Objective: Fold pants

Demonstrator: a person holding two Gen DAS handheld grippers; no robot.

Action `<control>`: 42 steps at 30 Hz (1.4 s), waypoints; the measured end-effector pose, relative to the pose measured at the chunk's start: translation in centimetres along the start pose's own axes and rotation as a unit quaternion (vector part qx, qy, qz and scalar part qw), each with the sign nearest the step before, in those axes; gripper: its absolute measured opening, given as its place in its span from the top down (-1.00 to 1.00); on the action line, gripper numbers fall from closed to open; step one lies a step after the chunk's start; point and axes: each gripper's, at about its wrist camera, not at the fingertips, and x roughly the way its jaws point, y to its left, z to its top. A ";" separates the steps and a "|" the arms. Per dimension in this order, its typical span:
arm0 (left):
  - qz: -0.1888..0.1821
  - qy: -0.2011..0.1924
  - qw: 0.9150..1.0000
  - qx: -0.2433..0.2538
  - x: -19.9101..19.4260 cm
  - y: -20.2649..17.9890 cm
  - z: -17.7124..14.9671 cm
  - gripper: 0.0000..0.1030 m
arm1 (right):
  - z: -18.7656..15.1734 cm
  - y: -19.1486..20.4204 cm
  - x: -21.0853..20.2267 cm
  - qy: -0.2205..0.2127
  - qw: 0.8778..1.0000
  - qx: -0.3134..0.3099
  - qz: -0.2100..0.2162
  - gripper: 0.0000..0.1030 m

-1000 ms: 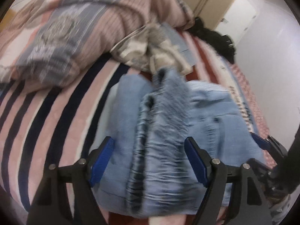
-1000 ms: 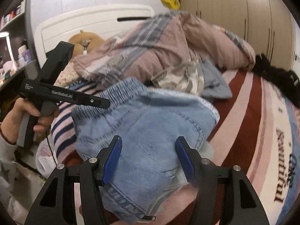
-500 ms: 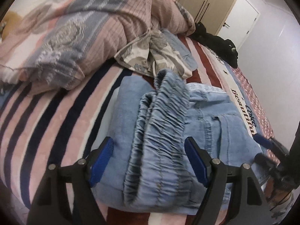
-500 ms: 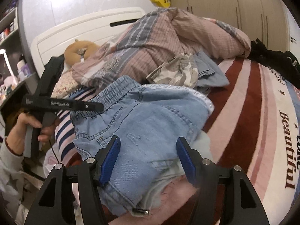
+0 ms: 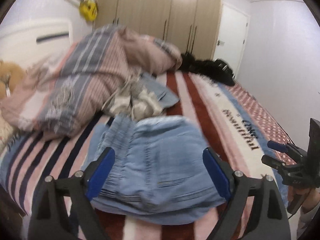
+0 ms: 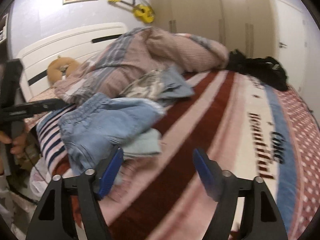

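The light blue denim pants lie folded in a compact bundle near the front edge of the striped bed, elastic waistband on the left side. They also show in the right wrist view. My left gripper is open and empty, held back from the bundle with its blue pads wide apart. My right gripper is open and empty, over bare blanket to the right of the pants. The right gripper shows in the left wrist view at the far right.
A pink and grey striped duvet is heaped behind the pants, with a crumpled patterned garment against it. Black clothes lie at the bed's far end. Wardrobes line the back wall. The striped blanket stretches right.
Both grippers have pulled back and tilted upward from the pants, so more of the room shows. The right gripper has swung to the right, off the bundle. The pants stay put.
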 end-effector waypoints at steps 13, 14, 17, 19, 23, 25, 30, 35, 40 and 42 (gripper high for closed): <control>0.040 -0.181 0.981 0.057 -6.5 -11.3 -4.5 -0.98 | -6.5 -8.0 -14.8 -0.110 0.981 0.023 -0.160 -0.79; 0.039 -0.184 0.980 0.058 -6.7 -11.6 -4.8 -0.98 | -7.2 -7.8 -15.7 -0.123 0.978 0.020 -0.167 -0.87; 0.029 -0.191 0.980 0.050 -7.2 -12.6 -5.9 -0.99 | -8.6 -7.0 -17.8 -0.151 0.972 0.019 -0.178 -0.96; 0.023 -0.190 0.980 0.046 -7.2 -12.9 -6.4 -0.99 | -9.1 -6.1 -18.5 -0.164 0.969 0.013 -0.185 -0.99; 0.018 -0.184 0.981 0.052 -7.0 -13.8 -7.0 -0.99 | -9.5 -4.6 -19.4 -0.176 0.965 0.001 -0.195 -0.99; 0.014 -0.181 0.982 0.051 -7.0 -14.0 -7.1 -0.99 | -9.5 -4.0 -19.3 -0.177 0.965 -0.003 -0.191 -0.99; 0.009 -0.178 0.983 0.046 -7.0 -14.2 -7.2 -0.99 | -9.2 -3.0 -19.1 -0.178 0.966 -0.006 -0.187 -0.99; 0.004 -0.175 0.983 0.047 -7.0 -14.4 -7.3 -0.99 | -9.0 -2.7 -18.7 -0.179 0.966 -0.004 -0.185 -0.99; 0.000 -0.177 0.983 0.050 -7.1 -14.9 -7.2 -0.99 | -9.1 -2.4 -18.4 -0.175 0.966 -0.010 -0.191 -0.99; -0.002 -0.176 0.983 0.051 -7.2 -15.0 -7.2 -0.99 | -9.1 -2.4 -18.4 -0.175 0.966 -0.008 -0.189 -0.99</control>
